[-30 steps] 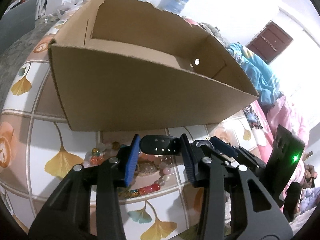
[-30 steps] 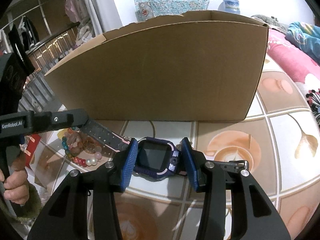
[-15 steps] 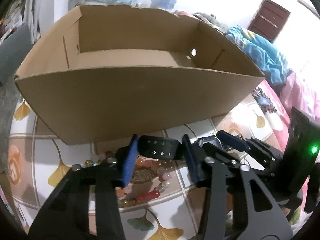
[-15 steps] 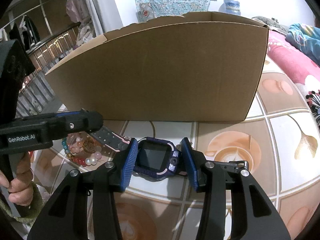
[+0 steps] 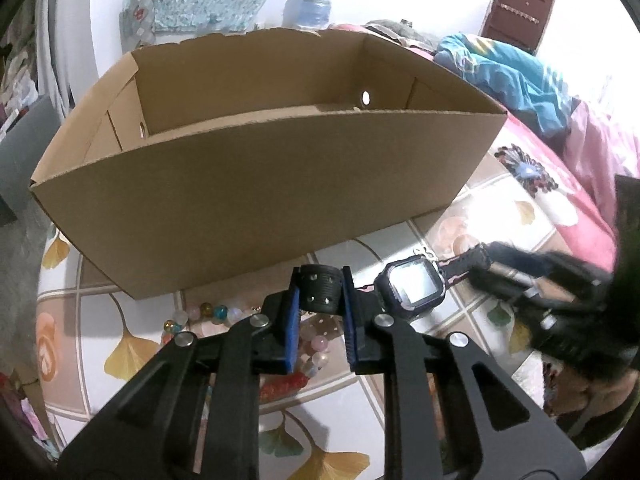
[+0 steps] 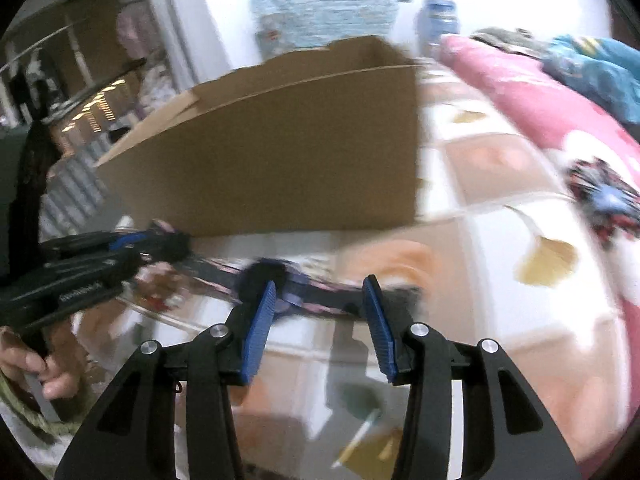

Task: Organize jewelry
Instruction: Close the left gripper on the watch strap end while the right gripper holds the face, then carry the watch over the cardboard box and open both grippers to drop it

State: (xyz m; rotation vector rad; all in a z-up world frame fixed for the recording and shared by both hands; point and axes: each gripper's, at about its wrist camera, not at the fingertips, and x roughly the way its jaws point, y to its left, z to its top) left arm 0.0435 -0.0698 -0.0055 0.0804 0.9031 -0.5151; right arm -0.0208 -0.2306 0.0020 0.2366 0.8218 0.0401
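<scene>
The left gripper is clamped on the perforated black strap of the watch, whose face now hangs in the air beside its blue pads. A second ago the right gripper pinched the watch body on the worktop; now its pads stand wide apart and hold nothing, with the blurred watch just beyond the tips. So the watch has passed wholly to the left gripper, which has risen enough to look over the near wall of the cardboard box. That suggests the watch is about to go into the box. The part of the box's inside that shows looks bare; its floor near the front wall is hidden. A bead bracelet lies on the worktop under the left gripper, not yet put away.
</scene>
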